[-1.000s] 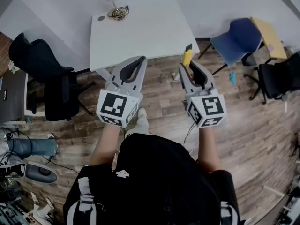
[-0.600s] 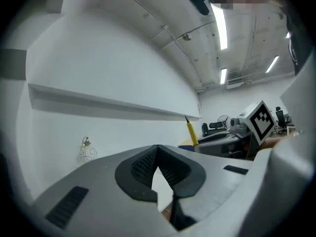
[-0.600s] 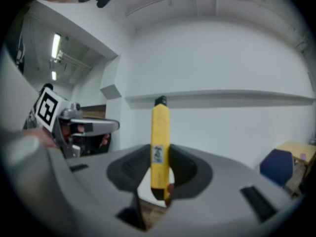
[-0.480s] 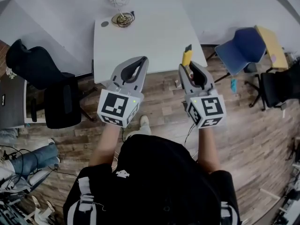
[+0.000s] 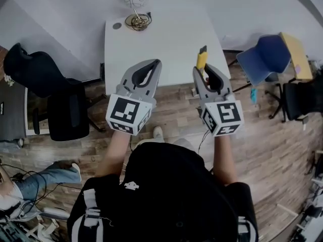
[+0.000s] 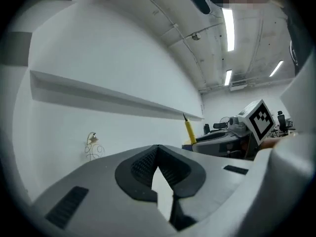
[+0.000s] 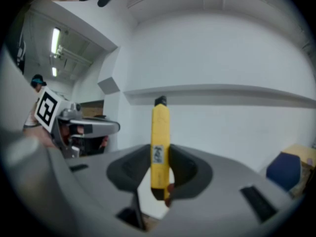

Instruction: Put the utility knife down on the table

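Ahead of us the white tabletop (image 5: pixel 166 47) offers open room across its near and middle stretch. We find only a wire ornament (image 5: pixel 137 20) and a small dark disc (image 5: pixel 117 26) at its far edge. A black chair (image 5: pixel 50 89) flanks its left side, a blue chair (image 5: pixel 265 59) its right.

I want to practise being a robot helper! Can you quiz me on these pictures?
1. True or false: the right tool grips the utility knife.
2. The knife's body is: A red, B yellow, C green?
3. Fill in: the chair to the right of the white table is ____.
Key: 1 true; 2 B; 3 blue.
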Action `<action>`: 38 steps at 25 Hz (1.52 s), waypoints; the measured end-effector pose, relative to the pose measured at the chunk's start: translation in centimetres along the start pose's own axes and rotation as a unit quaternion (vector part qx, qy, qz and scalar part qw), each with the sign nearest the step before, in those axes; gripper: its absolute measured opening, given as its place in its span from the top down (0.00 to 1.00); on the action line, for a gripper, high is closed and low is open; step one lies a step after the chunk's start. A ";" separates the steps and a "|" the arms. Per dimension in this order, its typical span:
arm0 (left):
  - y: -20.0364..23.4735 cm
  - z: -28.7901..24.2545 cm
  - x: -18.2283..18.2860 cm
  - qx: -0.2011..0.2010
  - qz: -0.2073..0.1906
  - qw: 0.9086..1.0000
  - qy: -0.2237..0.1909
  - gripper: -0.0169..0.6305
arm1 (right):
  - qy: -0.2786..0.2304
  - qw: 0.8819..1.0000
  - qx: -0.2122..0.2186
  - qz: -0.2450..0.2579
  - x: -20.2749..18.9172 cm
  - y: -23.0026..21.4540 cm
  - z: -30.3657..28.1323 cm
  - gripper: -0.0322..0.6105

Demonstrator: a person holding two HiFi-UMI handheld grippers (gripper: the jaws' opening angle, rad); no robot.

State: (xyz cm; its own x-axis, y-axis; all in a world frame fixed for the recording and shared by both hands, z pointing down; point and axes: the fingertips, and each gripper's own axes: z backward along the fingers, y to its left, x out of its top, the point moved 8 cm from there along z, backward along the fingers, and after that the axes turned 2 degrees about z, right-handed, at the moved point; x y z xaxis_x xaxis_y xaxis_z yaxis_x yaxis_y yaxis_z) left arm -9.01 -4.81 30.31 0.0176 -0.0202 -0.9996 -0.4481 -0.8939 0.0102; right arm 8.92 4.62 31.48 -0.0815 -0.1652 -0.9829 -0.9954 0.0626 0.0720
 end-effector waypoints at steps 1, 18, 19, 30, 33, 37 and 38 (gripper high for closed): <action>0.4 -0.3 -0.1 -0.001 0.000 1.000 0.002 0.95 | 0.001 1.000 0.001 -0.001 0.0 -0.1 -0.6 0.75; 2.8 -3.1 -0.7 0.002 0.002 1.000 0.009 0.95 | 0.004 1.000 0.008 -0.008 -0.3 -1.9 -4.4 0.75; 2.9 -3.5 -0.8 0.003 0.002 1.000 0.009 0.95 | 0.003 1.000 0.009 -0.009 -0.4 -2.2 -4.8 0.75; 5.6 -9.7 -1.3 0.018 0.006 1.000 0.021 0.95 | 0.006 1.000 0.027 -0.014 -0.6 -6.9 -10.5 0.75; 6.3 -11.7 -1.3 0.023 0.006 0.999 0.023 0.95 | 0.008 0.999 0.034 -0.013 -0.4 -8.6 -12.3 0.75; 7.4 -13.8 -1.5 0.036 0.010 0.999 0.029 0.95 | 0.009 0.999 0.047 -0.015 -0.2 -10.4 -14.6 0.75; 7.6 -14.3 -1.5 0.040 0.010 0.999 0.030 0.95 | 0.009 0.999 0.051 -0.015 -0.2 -10.8 -15.1 0.75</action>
State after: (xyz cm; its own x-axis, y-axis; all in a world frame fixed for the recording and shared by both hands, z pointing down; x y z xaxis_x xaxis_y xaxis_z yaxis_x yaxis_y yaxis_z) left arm 0.37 -18.03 32.25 0.0596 -0.0672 -0.9960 -0.5181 -0.8549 0.0267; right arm 18.96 -10.93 33.42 -0.0544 -0.1869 -0.9809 -0.9873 0.1567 0.0249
